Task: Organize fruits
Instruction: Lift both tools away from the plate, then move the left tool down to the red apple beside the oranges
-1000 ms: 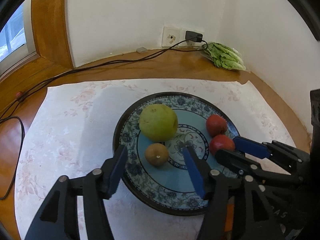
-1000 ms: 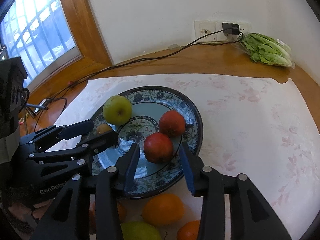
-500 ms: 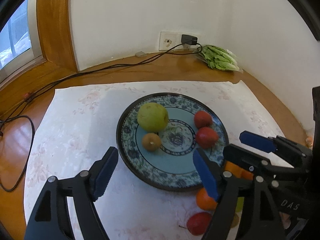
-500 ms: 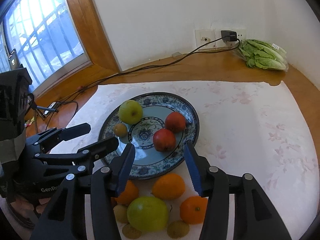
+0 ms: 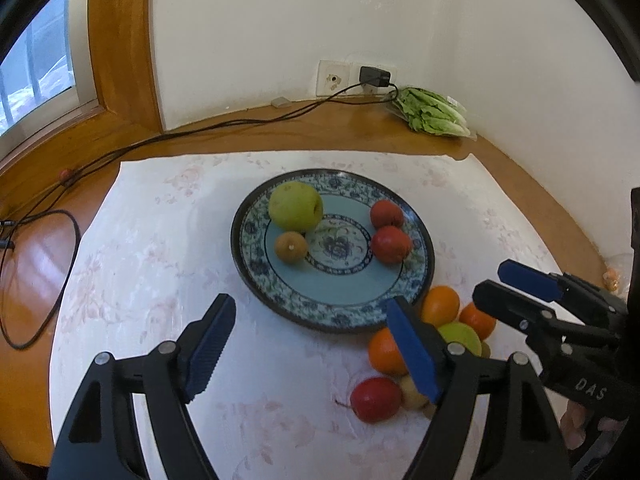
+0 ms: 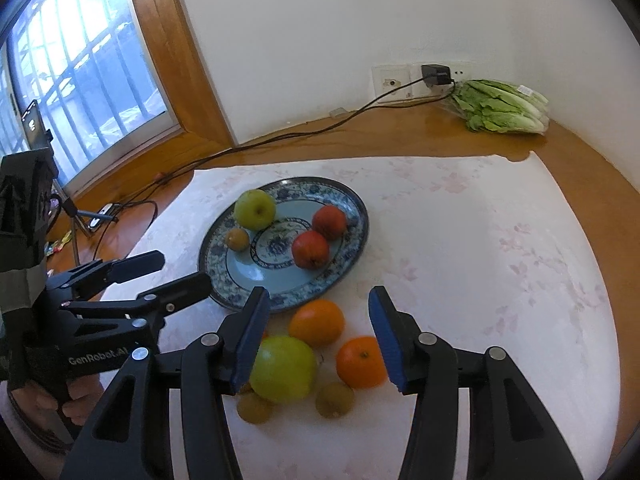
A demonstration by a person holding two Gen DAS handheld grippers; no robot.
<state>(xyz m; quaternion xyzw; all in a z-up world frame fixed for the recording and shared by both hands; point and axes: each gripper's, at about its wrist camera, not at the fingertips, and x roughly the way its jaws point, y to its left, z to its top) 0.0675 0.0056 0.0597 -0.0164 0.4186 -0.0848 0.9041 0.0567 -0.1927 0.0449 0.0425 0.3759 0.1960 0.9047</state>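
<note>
A blue patterned plate [image 5: 416, 280] [image 6: 356, 236] holds a green apple [image 5: 295, 206] [image 6: 255, 209], a small brown fruit [image 5: 291, 247] [image 6: 237, 239] and two red fruits [image 5: 390, 243] [image 6: 310, 249]. On the cloth near the plate's front edge lie oranges [image 6: 317, 322] [image 5: 440, 305], a green apple [image 6: 283, 368], a red apple [image 5: 375, 399] and small brown fruits [image 6: 334, 400]. My left gripper [image 5: 312, 344] is open and empty, held back from the plate. My right gripper [image 6: 318, 338] is open and empty above the loose fruit.
A white floral cloth [image 5: 140, 260] covers the wooden table. A bag of lettuce [image 5: 434, 112] [image 6: 502, 106] lies in the far corner by a wall socket with a charger [image 5: 374, 76]. Cables [image 5: 40, 216] run along the left side. A window [image 6: 72, 64] is at the left.
Both grippers have pulled back and up from the plate. The loose fruit in front of the plate has come into view. Both stay open and empty.
</note>
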